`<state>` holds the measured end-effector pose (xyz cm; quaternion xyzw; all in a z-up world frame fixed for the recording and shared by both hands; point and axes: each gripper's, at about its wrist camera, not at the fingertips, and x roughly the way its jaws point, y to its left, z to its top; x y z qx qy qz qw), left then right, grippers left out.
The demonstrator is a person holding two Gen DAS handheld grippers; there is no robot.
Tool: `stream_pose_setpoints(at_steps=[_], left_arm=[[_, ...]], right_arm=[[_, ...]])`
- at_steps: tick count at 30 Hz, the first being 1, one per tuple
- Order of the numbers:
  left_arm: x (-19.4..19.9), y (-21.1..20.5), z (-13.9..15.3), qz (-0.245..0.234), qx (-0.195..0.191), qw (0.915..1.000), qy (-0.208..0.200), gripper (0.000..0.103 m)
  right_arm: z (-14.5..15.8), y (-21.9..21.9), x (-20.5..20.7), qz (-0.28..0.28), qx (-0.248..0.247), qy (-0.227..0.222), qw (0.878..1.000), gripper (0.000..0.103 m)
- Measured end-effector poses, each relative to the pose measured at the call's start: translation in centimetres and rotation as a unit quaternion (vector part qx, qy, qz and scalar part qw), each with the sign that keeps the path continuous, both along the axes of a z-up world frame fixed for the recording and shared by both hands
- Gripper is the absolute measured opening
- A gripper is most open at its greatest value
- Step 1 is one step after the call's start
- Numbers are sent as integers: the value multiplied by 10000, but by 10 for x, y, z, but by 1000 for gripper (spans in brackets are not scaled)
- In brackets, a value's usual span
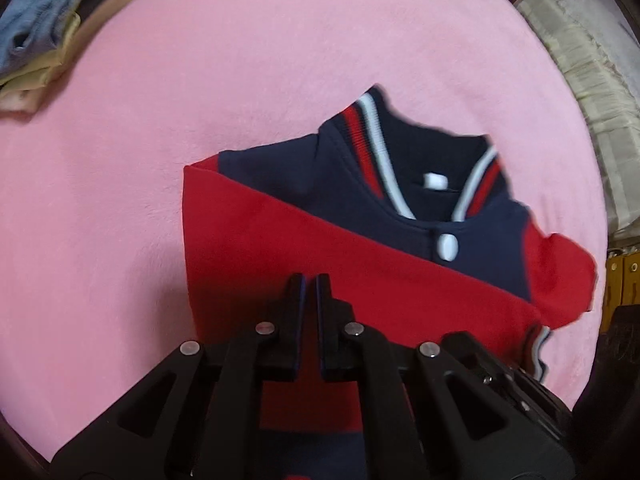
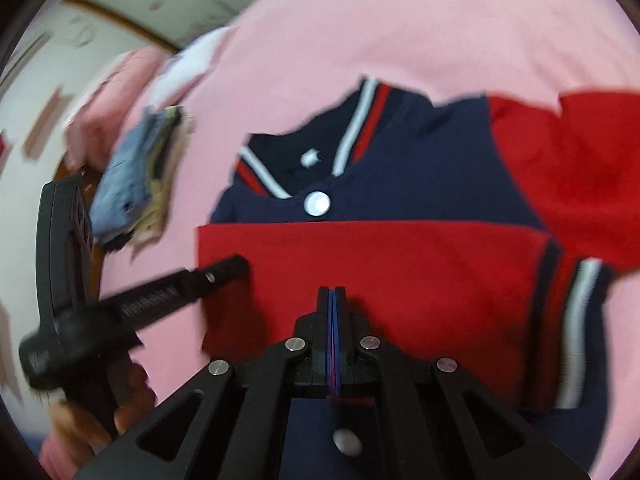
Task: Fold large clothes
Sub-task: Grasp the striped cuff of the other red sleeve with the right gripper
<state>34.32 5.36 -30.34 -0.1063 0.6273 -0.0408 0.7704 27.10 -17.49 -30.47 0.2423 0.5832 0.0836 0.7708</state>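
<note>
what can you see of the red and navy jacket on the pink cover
The jacket lies flat, front up, on the pink cover. Soft knit look: navy body, red sleeves, striped red-and-white collar, white snap buttons. One red sleeve is folded across the chest, striped cuff on the other side. The other sleeve is still spread out.

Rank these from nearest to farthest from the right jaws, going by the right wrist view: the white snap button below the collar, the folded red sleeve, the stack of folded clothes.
1. Folded red sleeve, directly beneath the right gripper.
2. White snap button, just beyond the sleeve's edge.
3. Stack of folded clothes, far off left on the pink cover.
</note>
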Motion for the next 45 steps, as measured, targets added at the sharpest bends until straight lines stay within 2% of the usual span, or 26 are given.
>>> stream_pose_setpoints(at_steps=[2,4,5,7,9,12,14,15,18,20,24,26,29,30,32,34,35,40,45], left_arm=[[4,0,0,-158,146,9997,-118,1],[4,-4,2,-495,685,9960,-272,1],[4,-4,1,-580,762,9950,-294,1],[4,-2,1,-704,737,9943,-312,1],[6,1,1,-778,634,9944,-321,1],[9,10,3,-692,368,9966,-270,1],[8,13,8,-565,181,9980,-236,1],[6,13,12,-551,112,9981,-250,1],[-7,9,29,-474,30,9979,-444,1],[-19,3,39,-381,19,9980,-512,1],[-45,-29,51,-484,40,9981,-367,2],[-60,-51,53,-530,150,9981,-264,2],[-89,-87,48,-617,302,9976,-88,4],[-95,-100,47,-642,367,9973,-18,7],[-105,-121,49,-635,428,9970,68,23],[-115,-138,55,-505,397,9979,81,51],[-117,-144,57,-407,371,9985,65,54],[-116,-181,66,-226,306,9992,76,55],[-108,-194,68,-246,473,9985,91,55]], right_arm=[[-5,-2,5,-116,-229,10,9997,0],[-3,-11,7,-342,-567,-114,9977,0],[-3,-22,8,-512,-718,-115,9960,0],[-12,-44,13,-779,-887,-143,9929,0],[-7,-68,11,-1085,-1300,-146,9855,0],[4,-96,0,-1503,-1112,-243,9821,0],[11,-101,-7,-1807,-1666,-216,9691,3],[16,-109,-15,-1959,-1675,-336,9656,3],[22,-135,-39,-2648,-1098,-611,9561,8],[24,-155,-60,-2990,-900,-623,9480,19],[20,-193,-97,-3557,-555,-689,9304,26],[14,-216,-110,-3739,-335,-654,9245,36],[1,-252,-120,-3901,-105,-476,9195,36],[-1,-267,-124,-3942,-52,-456,9179,36],[-4,-292,-129,-4005,19,-407,9154,36],[-9,-313,-126,-4008,199,-399,9151,36],[-11,-322,-123,-3990,295,-407,9156,36],[-21,-345,-96,-3782,525,-464,9231,36],[-34,-349,-63,-3831,730,-580,9190,35]])
